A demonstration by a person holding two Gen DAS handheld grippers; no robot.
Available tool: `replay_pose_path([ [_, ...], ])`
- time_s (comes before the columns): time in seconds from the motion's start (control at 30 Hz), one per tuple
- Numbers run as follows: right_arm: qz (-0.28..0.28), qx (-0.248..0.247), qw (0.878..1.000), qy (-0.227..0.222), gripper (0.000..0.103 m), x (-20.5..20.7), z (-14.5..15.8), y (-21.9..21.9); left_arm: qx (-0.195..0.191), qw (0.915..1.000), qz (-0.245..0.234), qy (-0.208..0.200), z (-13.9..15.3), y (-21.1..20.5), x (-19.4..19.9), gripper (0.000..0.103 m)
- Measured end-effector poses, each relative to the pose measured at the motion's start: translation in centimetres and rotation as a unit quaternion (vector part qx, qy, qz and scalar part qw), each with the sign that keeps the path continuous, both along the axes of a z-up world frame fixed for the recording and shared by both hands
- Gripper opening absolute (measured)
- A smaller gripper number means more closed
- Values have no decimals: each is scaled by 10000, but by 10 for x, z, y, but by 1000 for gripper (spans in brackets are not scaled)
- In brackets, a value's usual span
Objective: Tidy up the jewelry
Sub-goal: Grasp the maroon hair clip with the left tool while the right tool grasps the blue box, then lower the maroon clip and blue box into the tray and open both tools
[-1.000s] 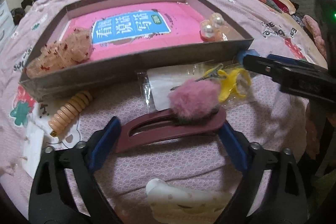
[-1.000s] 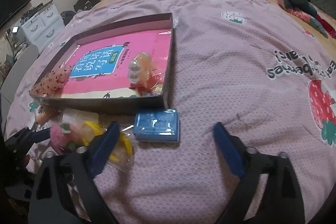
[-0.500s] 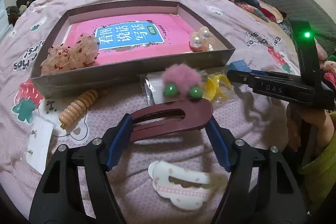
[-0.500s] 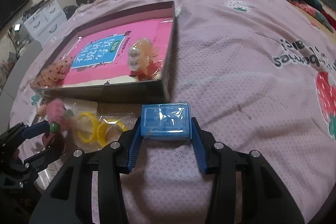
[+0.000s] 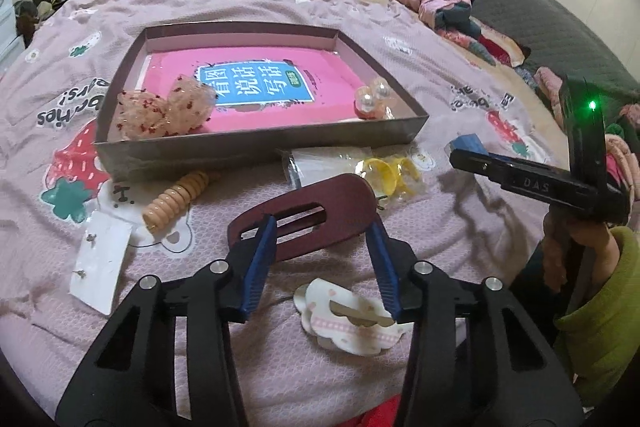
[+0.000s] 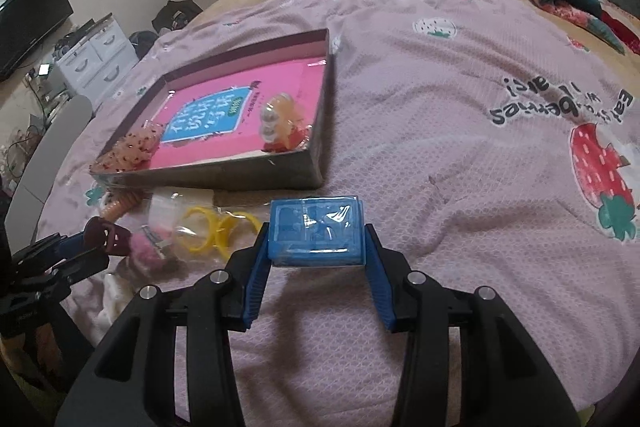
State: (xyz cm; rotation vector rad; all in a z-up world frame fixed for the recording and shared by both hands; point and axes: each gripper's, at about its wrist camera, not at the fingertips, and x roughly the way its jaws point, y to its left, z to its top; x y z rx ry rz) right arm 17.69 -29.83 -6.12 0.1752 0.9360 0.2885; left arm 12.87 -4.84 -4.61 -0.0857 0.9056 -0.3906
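Left gripper (image 5: 322, 227) clamps the dark red hair clip (image 5: 304, 217) between its blue pads, clip raised above the lilac bedspread (image 5: 400, 27). Right gripper (image 6: 316, 243) is closed on the blue wrapped packet (image 6: 316, 229), just in front of the shallow box (image 6: 316, 163) near its corner. Box holds pearl ornament (image 5: 372, 101) and speckled scrunchie (image 5: 164, 111); yellow rings (image 5: 390, 173) and coil hair tie (image 5: 176, 197) lie outside its front wall.

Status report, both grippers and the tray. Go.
Left gripper shut on dark red oval hair clip, held above the bedspread. Right gripper shut on blue plastic-wrapped packet. Shallow grey cardboard tray ahead; yellow rings in between.
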Motion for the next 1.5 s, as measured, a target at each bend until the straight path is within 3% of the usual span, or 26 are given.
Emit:
replay_pose_path([
  [0.23,36,80,9999,-66,43,-7,10,4,-59,9995,223,-195,16,18,1,18],
  [0.43,104,75,9998,-144,43,-10,18,10,-85,9985,489,-208,21,39,3,11],
  [0.73,253,86,9994,-232,43,-12,29,24,-383,9960,785,-163,22,68,1,7],
  [1.1,383,125,9986,-356,43,-14,41,33,-526,9950,795,-307,33,74,-4,1],
  [1.5,360,165,9978,-525,43,-12,54,32,-638,9926,714,-743,72,69,17,1],
])
